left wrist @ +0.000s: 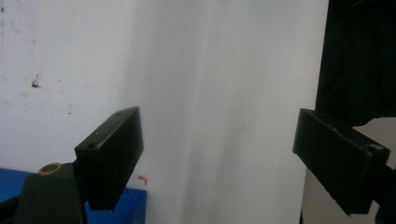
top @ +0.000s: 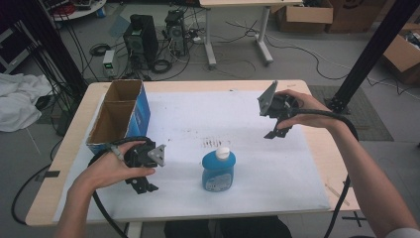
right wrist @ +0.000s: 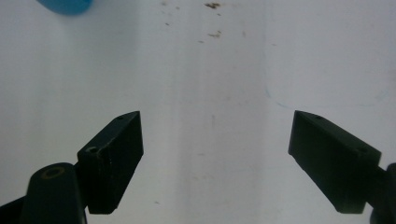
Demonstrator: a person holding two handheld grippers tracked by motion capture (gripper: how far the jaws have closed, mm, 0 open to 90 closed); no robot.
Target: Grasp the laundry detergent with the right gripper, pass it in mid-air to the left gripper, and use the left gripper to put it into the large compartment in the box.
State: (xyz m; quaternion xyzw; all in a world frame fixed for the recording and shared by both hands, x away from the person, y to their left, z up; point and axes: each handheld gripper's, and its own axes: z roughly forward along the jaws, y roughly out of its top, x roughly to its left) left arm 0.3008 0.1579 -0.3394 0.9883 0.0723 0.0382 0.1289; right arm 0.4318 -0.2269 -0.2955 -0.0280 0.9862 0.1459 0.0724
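A blue bottle (top: 218, 171) with a white cap stands upright on the white sheet (top: 198, 119) near the table's front middle. To the left of the bottle, my left gripper (top: 144, 187) is held low over the sheet. In the left gripper view its jaws (left wrist: 219, 158) stand wide apart with nothing between them. My right gripper (top: 274, 132) hovers over the sheet's far right, well apart from the bottle. Its jaws (right wrist: 217, 161) are open and empty over bare sheet, and the edge of the bottle (right wrist: 65, 5) shows at the top left.
An open cardboard box (top: 119, 116) with a blue side stands on the table's left, just behind my left hand. Dark specks (top: 210, 144) mark the sheet behind the bottle. The table's front edge (left wrist: 322, 70) runs close to the left gripper. Computers and cables lie on the floor beyond.
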